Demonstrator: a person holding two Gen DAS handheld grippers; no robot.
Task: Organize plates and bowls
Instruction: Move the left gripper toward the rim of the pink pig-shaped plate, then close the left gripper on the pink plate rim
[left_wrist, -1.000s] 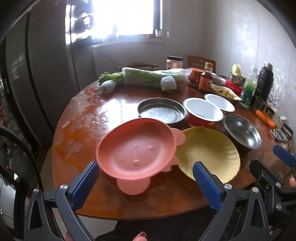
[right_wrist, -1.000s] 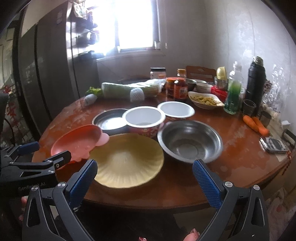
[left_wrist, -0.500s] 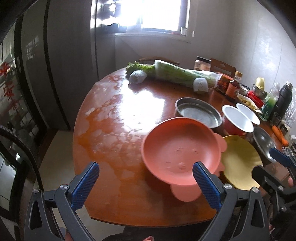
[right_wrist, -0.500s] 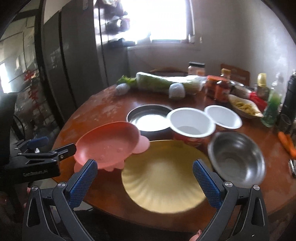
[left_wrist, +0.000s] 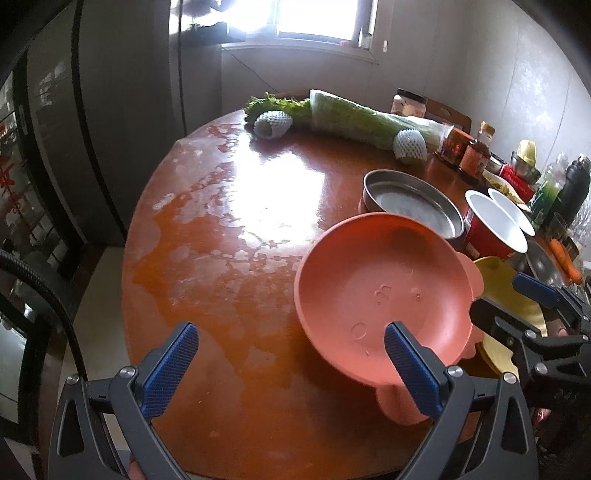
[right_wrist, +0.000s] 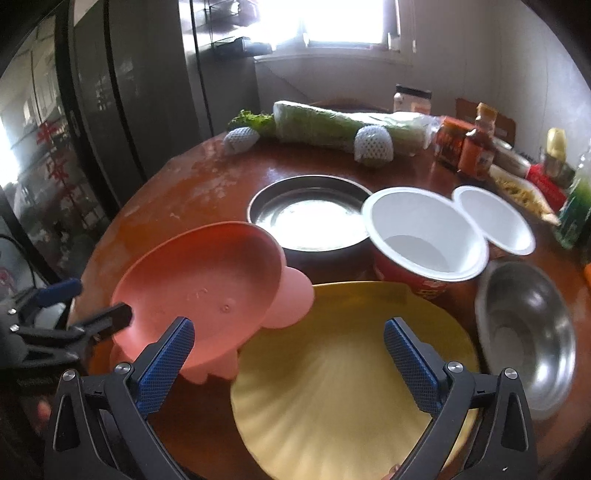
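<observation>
The left hand-held gripper (left_wrist: 290, 363) has its two blue fingers wide apart and holds nothing. In the left wrist view the pink plate (left_wrist: 384, 302) lies at about 2 o'clock from the middle of this gripper, and the right finger pad (left_wrist: 412, 369) stands in front of the plate's near rim; whether it touches the rim I cannot tell. The plate looks tilted, with its far rim higher.

The right hand-held gripper (right_wrist: 288, 363) is also spread apart and empty. The yellow shell-shaped plate (right_wrist: 343, 369) lies on the surface (left_wrist: 229, 236) directly between and below its fingers, and the pink plate (right_wrist: 199, 288) is at 10 o'clock, overlapping the yellow plate's left edge.

Beyond these, at 12 o'clock, stands a flat steel pan (right_wrist: 308, 218). At 1 o'clock is a red cup bowl with white inside (right_wrist: 424, 236), with a small white bowl (right_wrist: 493, 219) just beside it. A steel bowl (right_wrist: 528, 332) sits at 3 o'clock.
</observation>
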